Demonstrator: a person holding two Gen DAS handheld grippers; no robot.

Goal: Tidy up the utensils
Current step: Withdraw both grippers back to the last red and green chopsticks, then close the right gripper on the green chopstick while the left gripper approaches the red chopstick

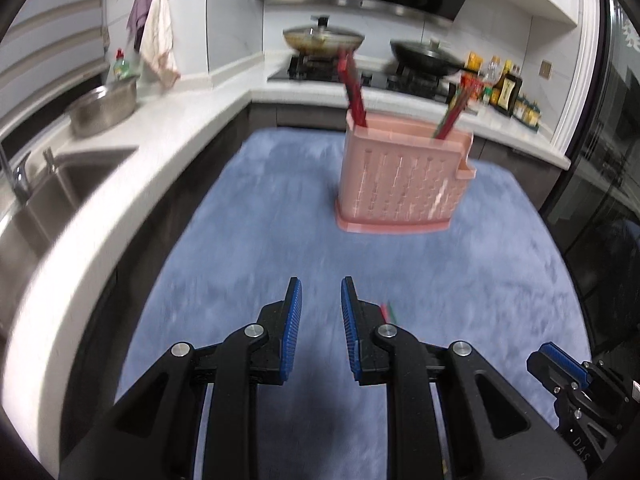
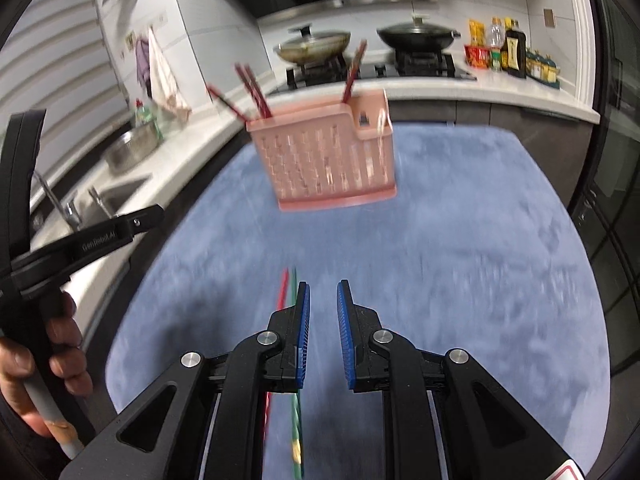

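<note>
Lying across the middle and bottom of both views: a blue cloth (image 1: 248,240) on a table, with white counter (image 1: 120,152), sink (image 1: 60,188), stove and pans (image 2: 312,46) curving along the left and top. Standing upper centre on the cloth, well clear of its edges: a pink holder (image 1: 400,184) with red chopsticks (image 1: 354,92) sticking up. Hanging low over bare cloth, jaws narrowly apart and gripping nothing: left gripper (image 1: 321,320) and right gripper (image 2: 323,316). Lying just beside the right gripper's left finger: a red and a green chopstick (image 2: 289,292).
</note>
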